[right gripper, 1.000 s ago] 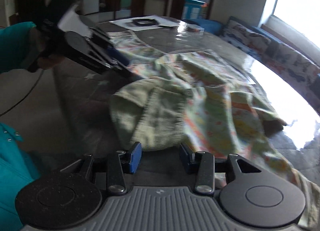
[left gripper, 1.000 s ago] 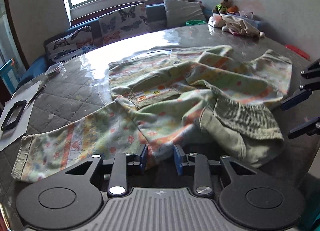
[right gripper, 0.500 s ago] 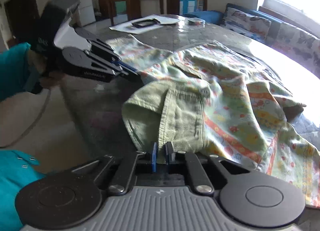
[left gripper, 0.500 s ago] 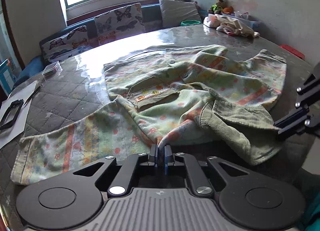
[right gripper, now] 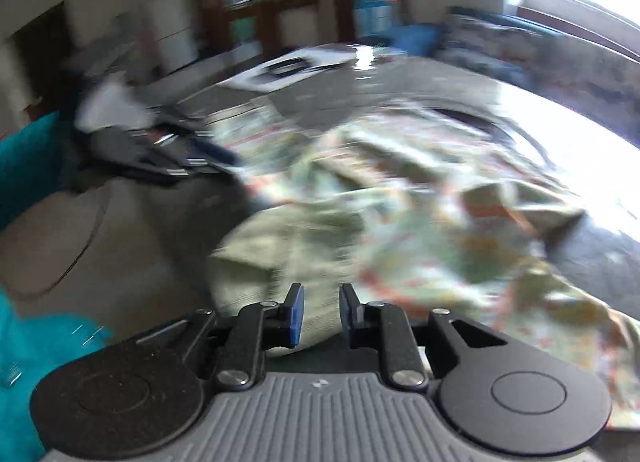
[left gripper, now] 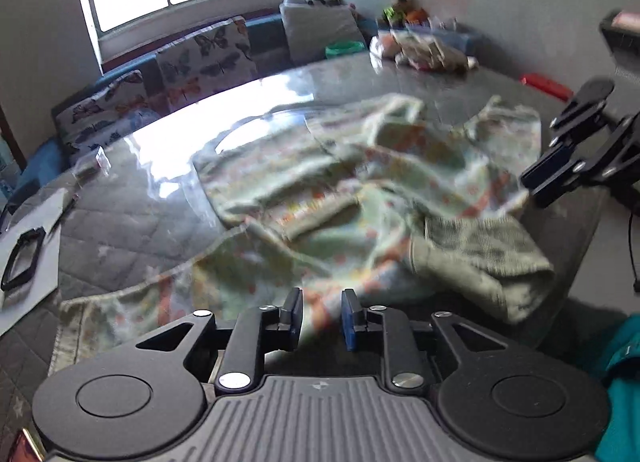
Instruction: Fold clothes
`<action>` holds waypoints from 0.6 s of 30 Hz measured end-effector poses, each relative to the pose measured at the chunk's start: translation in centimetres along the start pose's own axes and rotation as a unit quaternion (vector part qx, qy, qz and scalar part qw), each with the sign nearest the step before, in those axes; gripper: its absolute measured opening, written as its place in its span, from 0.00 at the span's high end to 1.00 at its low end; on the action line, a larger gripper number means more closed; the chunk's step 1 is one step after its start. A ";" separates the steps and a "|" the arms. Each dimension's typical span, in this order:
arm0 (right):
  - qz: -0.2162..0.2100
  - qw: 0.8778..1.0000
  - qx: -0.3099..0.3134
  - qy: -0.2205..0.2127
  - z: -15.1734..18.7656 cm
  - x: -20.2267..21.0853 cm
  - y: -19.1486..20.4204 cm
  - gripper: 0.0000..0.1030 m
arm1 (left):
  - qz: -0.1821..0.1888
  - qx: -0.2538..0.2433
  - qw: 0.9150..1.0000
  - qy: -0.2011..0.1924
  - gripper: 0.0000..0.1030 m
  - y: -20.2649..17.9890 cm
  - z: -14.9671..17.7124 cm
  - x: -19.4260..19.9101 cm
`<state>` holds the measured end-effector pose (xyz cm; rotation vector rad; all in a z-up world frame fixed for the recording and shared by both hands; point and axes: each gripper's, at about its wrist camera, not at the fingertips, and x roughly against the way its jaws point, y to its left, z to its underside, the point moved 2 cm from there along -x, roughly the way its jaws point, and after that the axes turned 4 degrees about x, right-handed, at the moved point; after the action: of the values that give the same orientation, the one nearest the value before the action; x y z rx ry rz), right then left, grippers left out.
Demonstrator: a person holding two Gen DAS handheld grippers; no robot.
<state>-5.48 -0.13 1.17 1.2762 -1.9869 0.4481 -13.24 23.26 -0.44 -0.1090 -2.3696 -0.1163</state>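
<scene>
Garment (left gripper: 360, 197): printed soft cloth, green ribbed cuff or hem, lying crumpled and half spread on the glossy bench (left gripper: 132, 217), near edge bunched. Judged light, limp, will sag and drag; glassy top likely lets it slide. Best hold looks like the thicker hem or cuff edges, pinched at two corners. Left gripper (left gripper: 320, 318): fingers apart, cloth edge between them, not clamped. Right gripper (right gripper: 320, 318): fingers apart, ribbed fold lying between. Both views motion-blurred. Paper sheet with a black frame at the bench's far side
</scene>
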 end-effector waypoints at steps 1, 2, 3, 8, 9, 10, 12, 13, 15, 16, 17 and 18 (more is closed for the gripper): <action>0.015 1.000 -0.015 -0.002 0.2 -0.4 -1.0 0.82 | 0.001 0.005 1.000 -0.010 0.77 -0.1 -0.6 0.1; 0.024 0.999 -0.029 0.001 0.6 -0.9 -1.8 0.82 | 0.003 0.009 1.000 -0.021 0.77 -0.2 -1.3 0.2; 0.031 0.999 -0.042 0.005 0.9 -1.3 -2.5 0.82 | 0.010 0.015 0.999 -0.028 0.77 -0.5 -1.9 0.1; 0.009 0.997 -0.066 0.035 2.4 -1.9 -4.3 0.82 | 0.052 0.027 0.998 -0.036 0.77 -2.8 -4.2 -2.4; 0.006 0.997 -0.070 0.033 2.4 -1.5 -4.7 0.82 | 0.061 0.023 0.997 -0.035 0.76 -3.5 -4.6 -3.1; 0.006 0.996 -0.082 0.025 2.2 -0.7 -5.4 0.82 | 0.072 0.020 0.997 -0.034 0.76 -4.3 -5.0 -3.9; 0.017 0.993 -0.113 0.003 1.3 0.9 -7.8 0.82 | 0.098 0.015 0.995 -0.032 0.76 -6.0 -5.9 -5.4; 0.025 0.992 -0.126 -0.006 0.8 1.4 -9.0 0.82 | 0.110 0.012 0.993 -0.032 0.76 -6.9 -6.3 -6.0; 0.041 0.988 -0.145 -0.017 0.1 2.2 -11.0 0.81 | 0.134 0.002 0.991 -0.031 0.71 -8.8 -7.1 -7.5; 0.050 0.985 -0.162 -0.022 -0.5 2.5 -12.6 0.80 | 0.143 -0.004 0.989 -0.030 0.70 -9.7 -7.5 -8.2; 0.058 0.980 -0.187 -0.027 -1.3 2.5 -14.7 0.75 | 0.152 -0.009 0.988 -0.026 0.70 -10.6 -7.9 -9.0; 0.069 0.976 -0.204 -0.030 -1.8 2.1 -16.1 0.72 | 0.160 -0.013 0.987 -0.020 0.70 -11.4 -8.1 -9.8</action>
<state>8.96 -7.55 2.44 0.9091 -2.0896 0.0563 -1.94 10.54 -2.04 -0.5058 -2.3565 0.0103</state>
